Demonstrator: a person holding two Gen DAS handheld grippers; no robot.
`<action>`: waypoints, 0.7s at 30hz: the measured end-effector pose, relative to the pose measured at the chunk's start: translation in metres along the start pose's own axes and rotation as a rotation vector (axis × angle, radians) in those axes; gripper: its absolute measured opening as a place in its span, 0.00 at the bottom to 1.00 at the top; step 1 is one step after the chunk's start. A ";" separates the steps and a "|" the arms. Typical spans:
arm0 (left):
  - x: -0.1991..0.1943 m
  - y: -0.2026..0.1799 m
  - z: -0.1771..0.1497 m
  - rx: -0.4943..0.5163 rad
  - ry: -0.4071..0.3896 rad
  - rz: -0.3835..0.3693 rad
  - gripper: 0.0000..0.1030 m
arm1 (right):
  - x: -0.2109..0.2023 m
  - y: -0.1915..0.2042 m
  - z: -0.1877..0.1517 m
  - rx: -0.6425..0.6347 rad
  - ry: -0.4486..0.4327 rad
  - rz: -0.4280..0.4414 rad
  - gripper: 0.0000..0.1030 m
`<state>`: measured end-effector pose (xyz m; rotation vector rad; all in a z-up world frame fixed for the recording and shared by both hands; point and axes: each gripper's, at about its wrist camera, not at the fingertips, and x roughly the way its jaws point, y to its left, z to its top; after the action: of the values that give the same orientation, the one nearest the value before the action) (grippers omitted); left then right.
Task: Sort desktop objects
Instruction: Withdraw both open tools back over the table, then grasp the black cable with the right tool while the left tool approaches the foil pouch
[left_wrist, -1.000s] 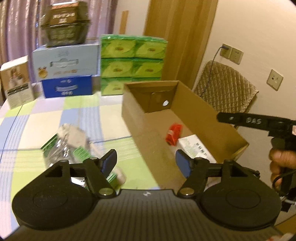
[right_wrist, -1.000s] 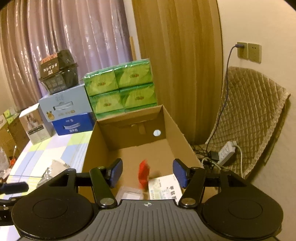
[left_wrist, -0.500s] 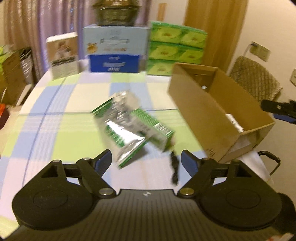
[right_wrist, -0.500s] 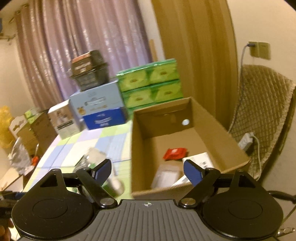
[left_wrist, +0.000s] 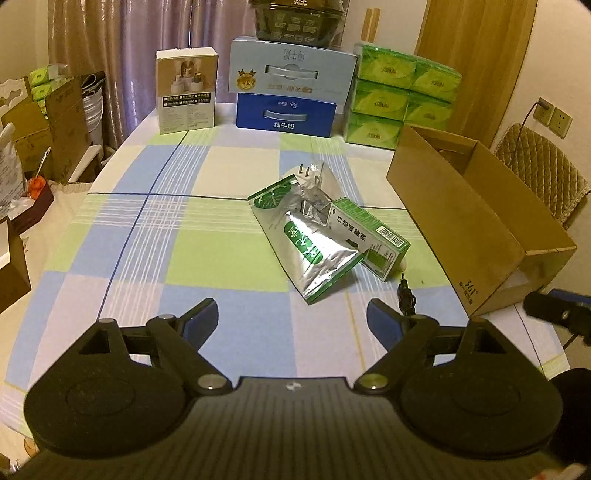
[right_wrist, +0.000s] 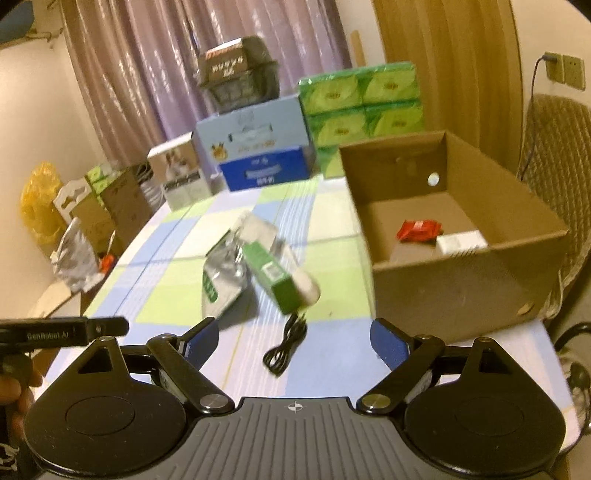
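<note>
The cardboard box (right_wrist: 461, 236) sits at the table's right edge, already holding a red packet (right_wrist: 419, 229). The silver pouch (left_wrist: 310, 243) overlaps the green carton (left_wrist: 369, 236), so lifting one may drag the other. The black cable (right_wrist: 286, 345) could snag. The left gripper (left_wrist: 291, 325) and right gripper (right_wrist: 291, 338) hover wide apart, empty.

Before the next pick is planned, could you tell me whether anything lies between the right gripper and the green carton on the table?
Only the coiled black cable lies on the cloth between the open right gripper and the green carton. It is flat. The silver pouch lies against the carton's left side, not in front.
</note>
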<state>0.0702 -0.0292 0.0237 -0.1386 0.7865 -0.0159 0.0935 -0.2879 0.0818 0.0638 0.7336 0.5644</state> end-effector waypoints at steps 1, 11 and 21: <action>0.000 0.001 -0.001 0.000 0.000 0.001 0.84 | 0.001 0.001 -0.001 -0.003 0.006 0.001 0.84; 0.007 0.006 -0.002 -0.009 0.011 0.005 0.86 | 0.023 0.013 -0.013 -0.047 0.055 0.000 0.84; 0.038 0.017 -0.001 -0.016 0.066 0.021 0.87 | 0.081 0.026 -0.023 -0.090 0.144 -0.023 0.79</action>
<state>0.0959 -0.0149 -0.0057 -0.1456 0.8543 0.0052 0.1152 -0.2274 0.0214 -0.0695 0.8473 0.5841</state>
